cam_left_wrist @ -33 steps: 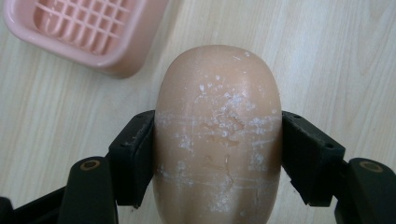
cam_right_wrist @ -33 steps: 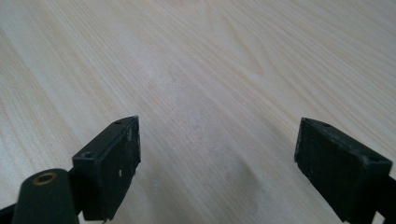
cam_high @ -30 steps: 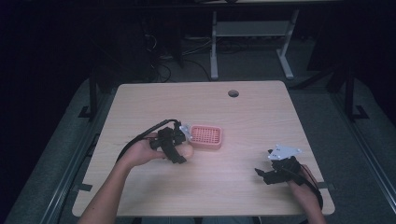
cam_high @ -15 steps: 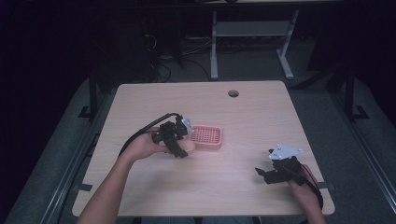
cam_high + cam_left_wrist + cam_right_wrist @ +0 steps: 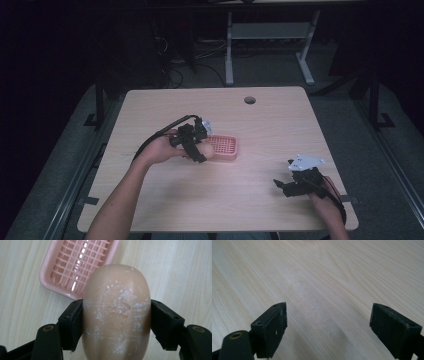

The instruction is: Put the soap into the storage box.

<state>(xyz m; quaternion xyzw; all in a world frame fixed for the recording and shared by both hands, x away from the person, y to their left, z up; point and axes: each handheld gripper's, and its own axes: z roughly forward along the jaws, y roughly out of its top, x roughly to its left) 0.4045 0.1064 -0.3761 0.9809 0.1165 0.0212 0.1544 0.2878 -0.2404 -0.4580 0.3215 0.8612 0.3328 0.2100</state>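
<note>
Left tongs (image 5: 116, 322) clamping a bar of soap (image 5: 116, 312) between both black jaws, pressing against its two sides. Soap looking peach-coloured, rounded, smooth, flecked with white scratches and dried residue across its upper face. Hanging above the counter (image 5: 180, 275), partly overlapping the near edge of a pink soap dish (image 5: 75, 265) in the left gripper view; whether touching the dish, impossible to tell. Dish lying flat on the light wood, showing a slatted grid bottom with a raised rim.

In the high view, left tongs (image 5: 197, 150) sitting near the middle of the counter (image 5: 165, 200), held by a hand (image 5: 162, 149) reaching in from the lower left, black cable looping back over the wrist. Soap dish (image 5: 224, 146) lying just beside those tongs, toward the right.

Right tongs (image 5: 328, 327) standing wide apart, gripping nothing, bare wood grain showing between the jaws. In the high view, right tongs (image 5: 287, 186) resting low near the front right corner, well apart from the dish, grey three-cornered plate on top.
</note>
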